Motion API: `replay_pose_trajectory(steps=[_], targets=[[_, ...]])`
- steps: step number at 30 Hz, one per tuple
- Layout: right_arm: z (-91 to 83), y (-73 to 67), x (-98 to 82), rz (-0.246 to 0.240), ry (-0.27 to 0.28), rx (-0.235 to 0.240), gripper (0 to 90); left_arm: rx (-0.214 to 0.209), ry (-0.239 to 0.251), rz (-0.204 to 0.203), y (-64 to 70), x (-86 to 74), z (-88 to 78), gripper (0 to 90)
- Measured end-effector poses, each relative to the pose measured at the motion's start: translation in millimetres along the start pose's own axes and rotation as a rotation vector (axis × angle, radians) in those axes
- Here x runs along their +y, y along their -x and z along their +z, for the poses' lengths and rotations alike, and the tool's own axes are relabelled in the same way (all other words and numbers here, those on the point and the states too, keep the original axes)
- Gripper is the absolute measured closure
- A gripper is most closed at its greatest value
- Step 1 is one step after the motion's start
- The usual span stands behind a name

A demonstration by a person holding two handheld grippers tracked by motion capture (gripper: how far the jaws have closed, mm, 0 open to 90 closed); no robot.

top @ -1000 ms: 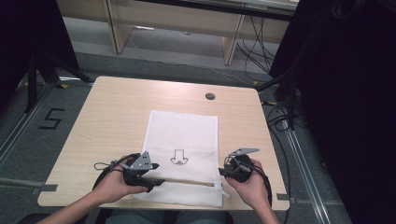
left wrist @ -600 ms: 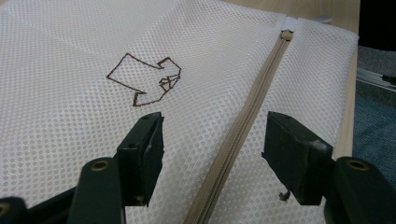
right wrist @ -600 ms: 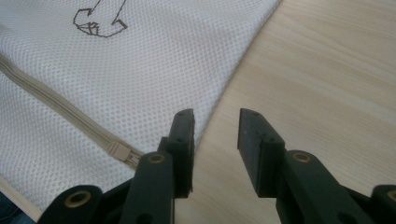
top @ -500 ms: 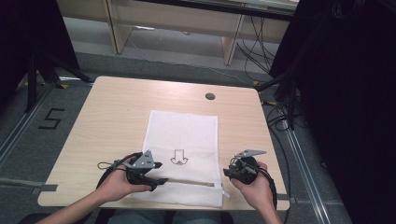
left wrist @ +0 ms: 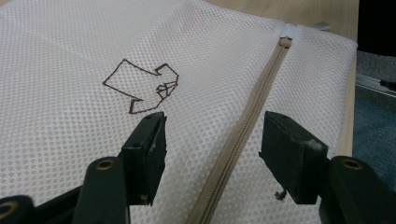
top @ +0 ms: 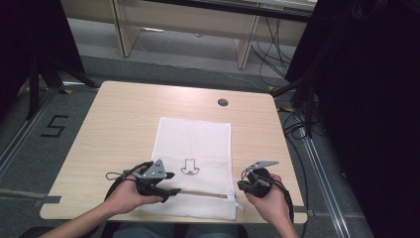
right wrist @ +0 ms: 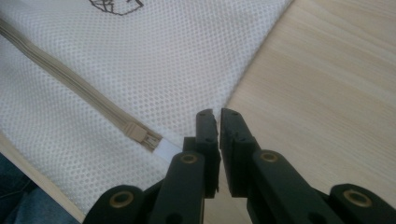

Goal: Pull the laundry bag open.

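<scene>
Wooden table point(top: 124, 124) bore our white mesh bag point(top: 198, 148) at its near edge. We had just closed the right gripper point(right wrist: 218, 116) at the bag's corner, nearly shut beside the zipper pull point(right wrist: 163, 149), fabric unclear; left gripper point(left wrist: 212, 135) straddled the zipper point(left wrist: 252, 126), open. We judged pinching the pull squarely best.

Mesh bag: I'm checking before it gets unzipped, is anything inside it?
The mesh bag lies flat on the table, with no bulge showing. Its zipper is shut, and the weave hides anything thin inside.
</scene>
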State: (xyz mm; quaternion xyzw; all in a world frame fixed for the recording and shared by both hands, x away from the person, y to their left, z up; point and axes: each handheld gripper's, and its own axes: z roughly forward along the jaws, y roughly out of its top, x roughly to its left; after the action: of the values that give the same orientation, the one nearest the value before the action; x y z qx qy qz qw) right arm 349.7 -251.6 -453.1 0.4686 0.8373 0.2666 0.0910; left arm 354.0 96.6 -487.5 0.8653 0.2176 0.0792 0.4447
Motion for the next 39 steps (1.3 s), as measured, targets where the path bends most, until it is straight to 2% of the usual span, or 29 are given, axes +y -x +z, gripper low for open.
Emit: replay_pose_trajectory(steps=[2,3,4,5,6,8,9,10,11,12,13,14,16,17,20,21,22,23,25,26,27,31,32,33,34,35,37,39], targets=[[3.1,-1.0,-2.0,-0.013,0.030,0.003,88.4,0.008,0.017,-0.002,3.3,0.6,1.9,39.0],[1.2,-0.3,-1.1,-0.039,-0.003,0.003,90.0,0.006,0.015,-0.001,4.9,1.5,1.9,38.1],[0.5,-4.1,-0.9,-0.003,-0.035,0.012,90.0,0.000,0.005,0.016,5.3,2.8,1.6,37.9],[2.0,-3.2,-0.8,-0.030,-0.032,0.013,90.0,-0.002,0.012,0.008,7.3,3.8,2.7,37.9],[2.2,-6.2,-0.9,-0.006,-0.048,0.019,90.0,0.000,0.011,0.016,7.5,4.7,3.2,37.9],[4.6,-7.8,-0.4,-0.022,-0.047,0.020,90.0,-0.015,0.005,0.032,8.0,7.9,4.5,39.3],[5.9,-9.5,-0.2,-0.021,-0.058,0.023,90.0,-0.009,0.015,0.039,9.4,9.5,5.8,40.3],[6.4,-12.5,0.1,-0.003,-0.071,0.031,90.0,-0.021,0.010,0.042,9.7,11.3,6.2,40.8],[8.6,-11.2,0.0,-0.031,-0.059,0.032,90.0,-0.019,0.019,0.048,11.4,13.8,8.4,41.5],[9.3,-14.7,0.2,-0.007,-0.082,0.033,90.0,-0.016,0.015,0.059,12.1,16.4,9.5,42.3],[11.9,-13.5,0.2,-0.034,-0.071,0.035,90.0,-0.033,0.011,0.061,13.0,19.4,11.1,43.0],[13.7,-16.5,-0.5,-0.021,-0.092,0.043,90.0,-0.040,0.011,0.075,15.0,24.0,14.5,44.5],[14.5,-17.3,-0.7,-0.020,-0.098,0.048,90.0,-0.043,0.022,0.080,17.1,26.6,18.1,44.9],[16.9,-16.5,-1.1,-0.049,-0.089,0.052,90.0,-0.047,0.015,0.083,18.0,28.4,19.5,45.5],[18.9,-19.6,-1.9,-0.036,-0.117,0.055,90.0,-0.067,0.014,0.095,20.7,34.1,27.4,47.0],[20.0,-20.6,-2.2,-0.039,-0.120,0.061,90.0,-0.074,0.007,0.119,20.6,36.1,29.3,47.4],[21.1,-21.0,-2.4,-0.039,-0.125,0.062,90.0,-0.064,0.010,0.114,22.7,36.8,31.8,47.8],[22.5,-19.8,-2.6,-0.059,-0.122,0.062,90.0,-0.073,0.010,0.118,23.8,38.3,33.8,48.2],[23.6,-20.1,-3.1,-0.047,-0.142,0.054,90.0,-0.083,0.003,0.125,25.8,40.8,37.1,49.4],[23.6,-20.1,-3.1,-0.047,-0.142,0.054,90.0,-0.088,-0.007,0.143,25.8,42.7,38.6,49.4],[24.1,-19.8,-3.4,-0.044,-0.151,0.050,90.0,-0.095,-0.002,0.139,27.6,44.1,41.0,50.3],[29.0,-17.0,-4.2,-0.063,-0.148,0.062,90.0,-0.102,-0.005,0.157,32.5,49.5,50.2,52.9],[28.7,-18.2,-4.2,-0.044,-0.163,0.061,90.0,-0.107,-0.004,0.154,33.5,50.5,52.0,53.3],[29.3,-17.5,-4.2,-0.054,-0.163,0.061,90.0,-0.106,-0.012,0.170,33.7,52.6,54.6,53.3],[29.8,-18.2,-4.3,-0.040,-0.170,0.055,90.0,-0.109,-0.009,0.167,35.1,54.5,57.9,53.2],[31.6,-16.7,-4.4,-0.060,-0.156,0.066,90.0,-0.113,-0.010,0.171,35.6,55.8,59.7,52.8],[32.4,-16.6,-4.6,-0.062,-0.157,0.068,90.0,-0.123,-0.014,0.168,38.0,59.0,63.9,52.9],[32.4,-16.7,-4.5,-0.063,-0.158,0.069,90.0,-0.130,-0.025,0.186,40.6,61.7,68.1,53.8]])
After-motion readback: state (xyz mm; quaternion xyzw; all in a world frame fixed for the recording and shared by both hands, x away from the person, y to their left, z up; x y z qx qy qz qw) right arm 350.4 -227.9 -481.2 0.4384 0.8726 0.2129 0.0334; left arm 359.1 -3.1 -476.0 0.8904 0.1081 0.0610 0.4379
